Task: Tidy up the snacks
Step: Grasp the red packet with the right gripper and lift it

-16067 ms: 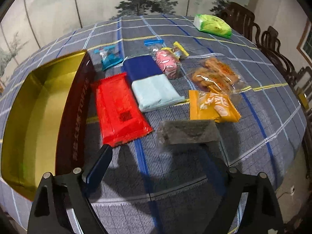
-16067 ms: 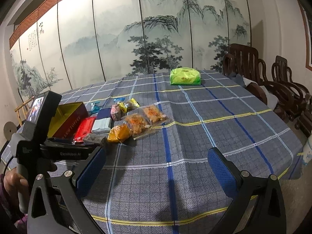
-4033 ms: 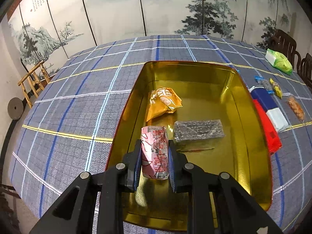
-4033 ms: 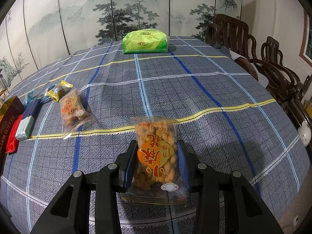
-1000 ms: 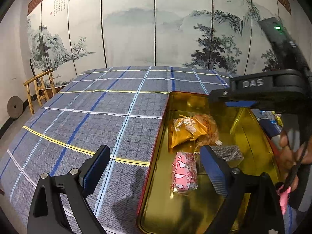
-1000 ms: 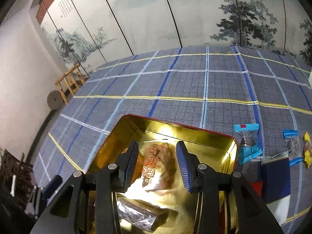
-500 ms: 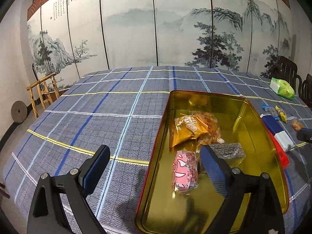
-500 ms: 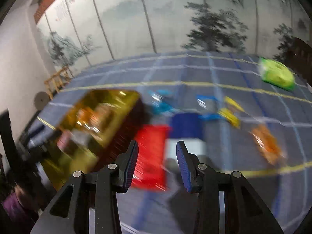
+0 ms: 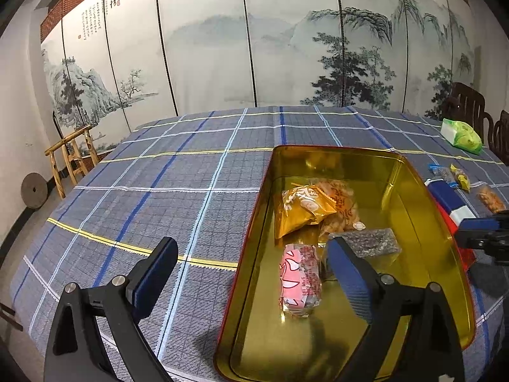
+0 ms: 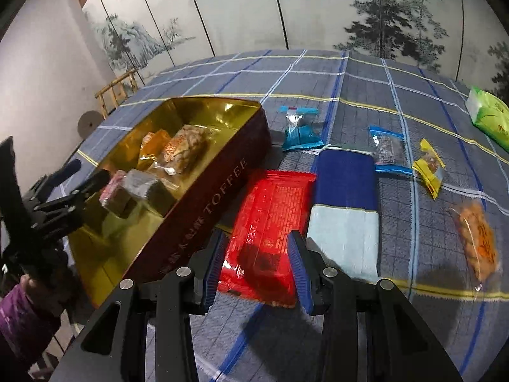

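A gold-lined red toffee tin (image 9: 410, 172) (image 10: 219, 187) holds a yellow packet (image 9: 302, 207), a fried-snack bag (image 9: 342, 203), a dark bar (image 9: 372, 243) and a pink packet (image 9: 300, 278). My left gripper (image 9: 251, 283) is open and empty above the tin's near left rim. My right gripper (image 10: 257, 267) is open and empty, its fingers on either side of the near end of a flat red packet (image 10: 270, 222) beside the tin. A blue-and-white packet (image 10: 345, 200) lies right of the red one.
On the plaid cloth lie a teal packet (image 10: 300, 130), a clear blue-edged packet (image 10: 388, 149), a yellow candy (image 10: 429, 167), an orange snack bag (image 10: 477, 238) and a green tissue pack (image 10: 490, 117). Wooden chairs (image 9: 467, 102) stand at the far right.
My right gripper has swung out of the tin, leaving the fried-snack bag inside, and has come down over the red packet. My left gripper has stayed put, open.
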